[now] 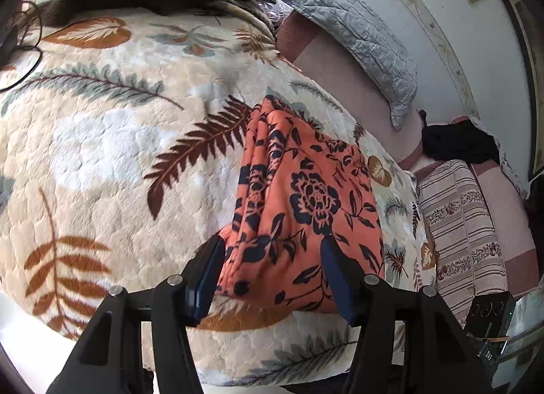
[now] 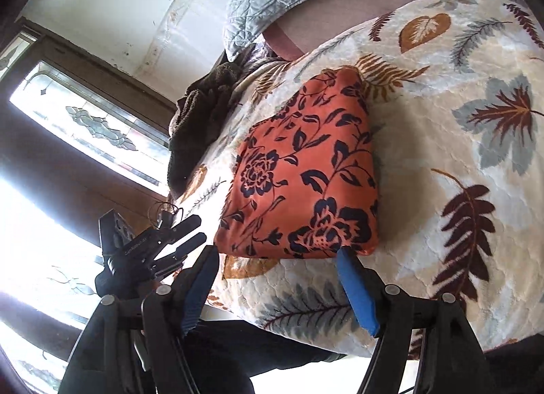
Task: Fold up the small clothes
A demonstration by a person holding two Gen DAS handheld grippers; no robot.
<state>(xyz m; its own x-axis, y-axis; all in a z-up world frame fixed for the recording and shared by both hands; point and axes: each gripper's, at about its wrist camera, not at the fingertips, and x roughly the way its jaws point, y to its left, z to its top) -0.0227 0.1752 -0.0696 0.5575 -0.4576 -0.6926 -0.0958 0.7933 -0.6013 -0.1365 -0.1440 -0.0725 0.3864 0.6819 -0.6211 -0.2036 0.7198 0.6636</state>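
A bed covered w/ a leaf-print blanket [image 1: 112, 142] is seen below a pale wall. The folded orange floral garment [image 1: 306, 203] is laid near the blanket's front edge. The left gripper [image 1: 272, 247] is angled down over it, jaws apart, nothing held. The right gripper [image 2: 277, 254] is likewise spread, empty, just short of the garment's near edge. Open blanket is left on both sides.

No legible txt; left gripper [image 2: 190, 234] print too blurry
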